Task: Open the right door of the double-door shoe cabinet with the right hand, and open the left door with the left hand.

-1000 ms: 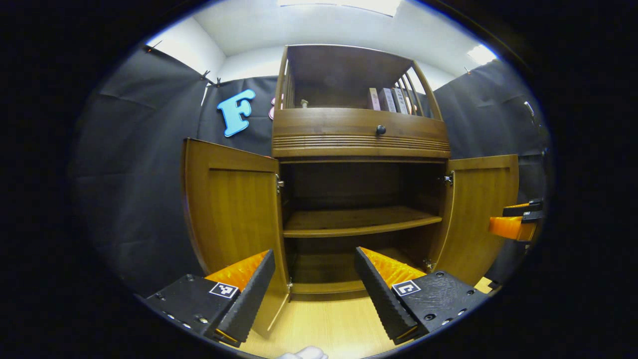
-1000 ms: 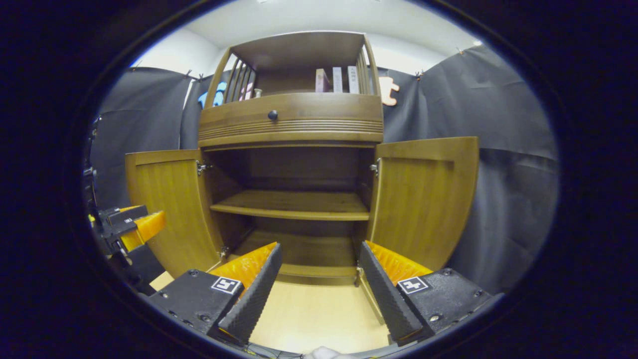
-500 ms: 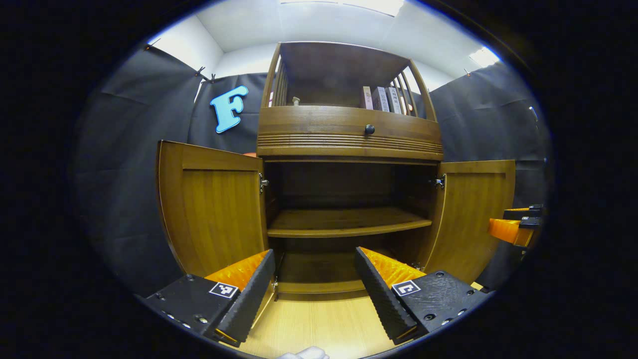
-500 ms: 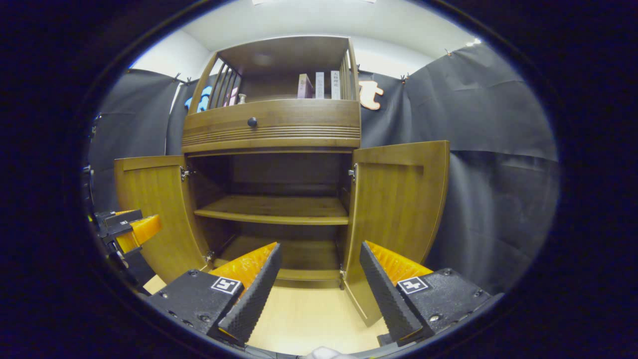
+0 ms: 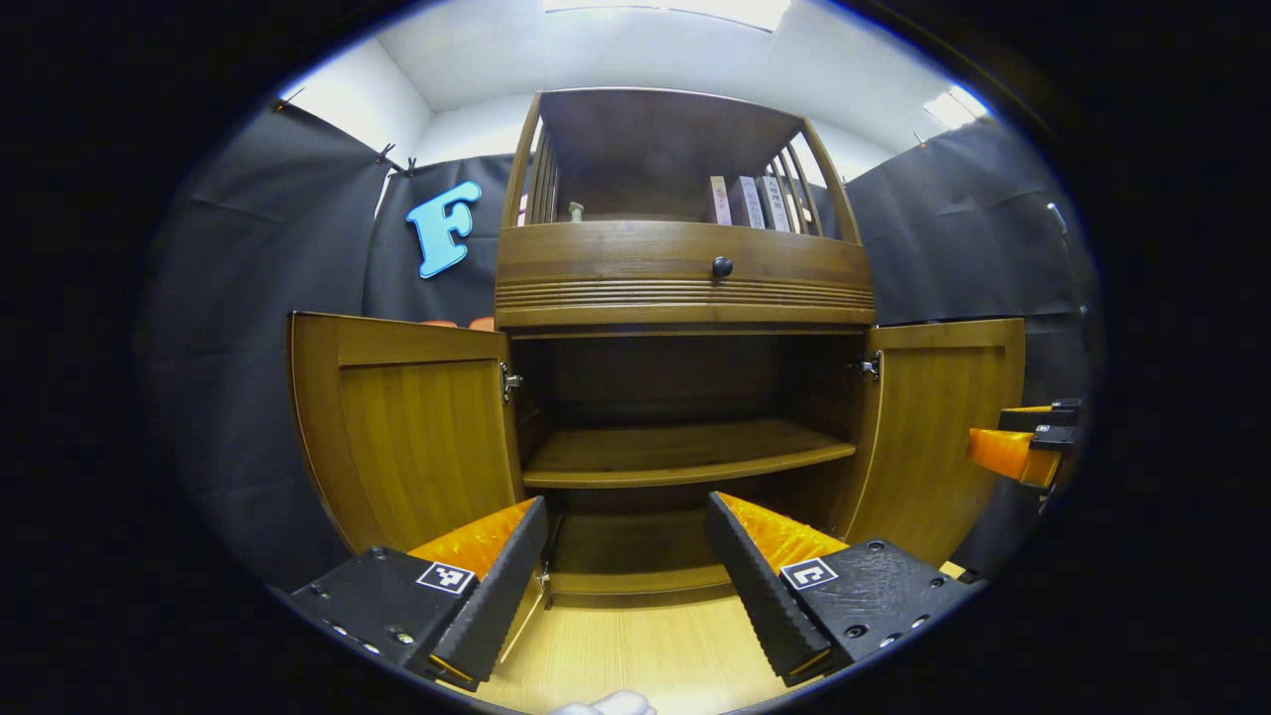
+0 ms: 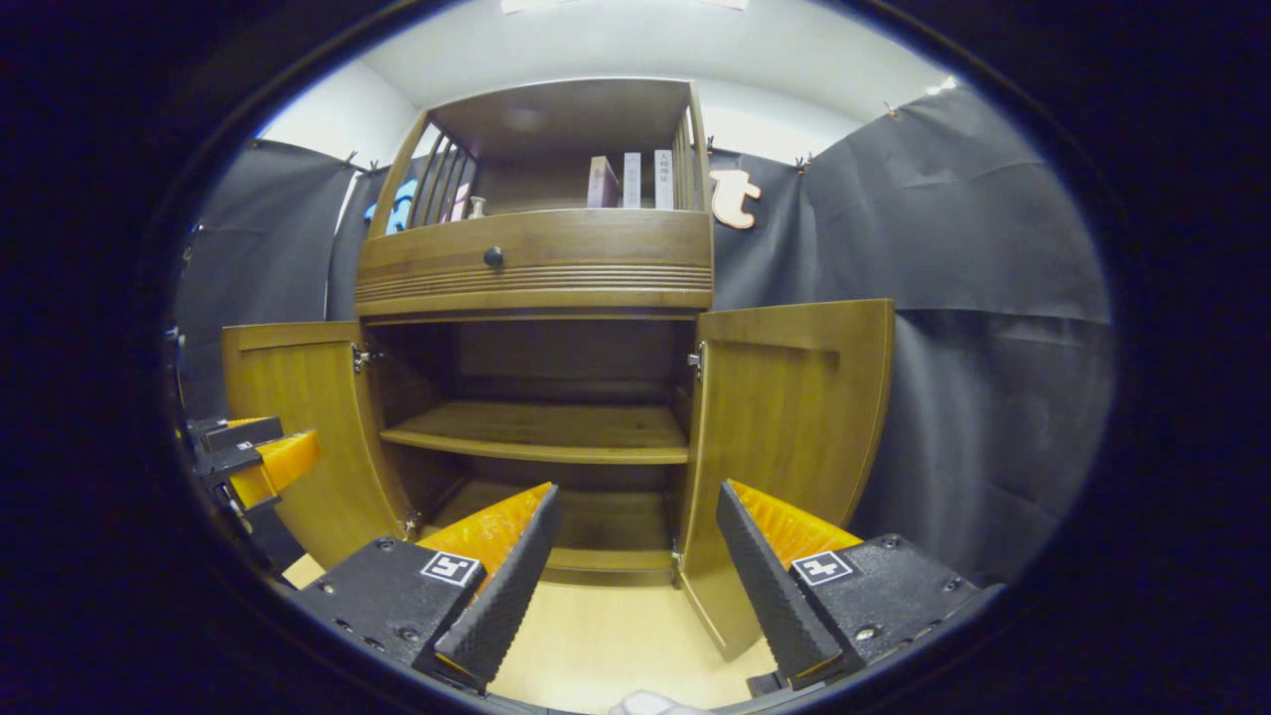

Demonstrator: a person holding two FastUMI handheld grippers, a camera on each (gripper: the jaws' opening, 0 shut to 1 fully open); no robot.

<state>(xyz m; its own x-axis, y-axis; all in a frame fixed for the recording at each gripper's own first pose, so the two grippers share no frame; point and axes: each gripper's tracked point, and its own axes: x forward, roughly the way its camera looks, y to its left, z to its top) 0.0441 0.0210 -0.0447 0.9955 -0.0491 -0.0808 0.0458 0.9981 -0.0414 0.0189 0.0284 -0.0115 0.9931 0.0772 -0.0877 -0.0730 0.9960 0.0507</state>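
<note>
**Both doors are open: watch for bumps and swing-backs**

In the left gripper view, the shoe cabinet (image 5: pixel 685 298) stands on the floor with both doors swung out wide. The left door (image 5: pixel 407 427) hangs open to the left side, and the right door (image 5: pixel 938 427) hangs open on the other side. The left claw (image 5: pixel 626 576) is wide and holds nothing. It sits in front of the cabinet, not touching any door. The right claw (image 5: pixel 1023 447) shows far off at the edge, just beside the right door.

In the right gripper view, the right door (image 6: pixel 789 447) is open and very near. The right claw (image 6: pixel 635 576) is wide and empty too. One of its fingers (image 6: pixel 775 586) looks just beside the door's lower edge. The left claw (image 6: pixel 253 457) shows at the side, in front of the left door (image 6: pixel 298 427).

The job looks about done. What could go wrong? A claw could knock a door while moving away, and the door might swing partly shut. A hard push the other way could strain the hinges (image 6: pixel 697 357).
</note>
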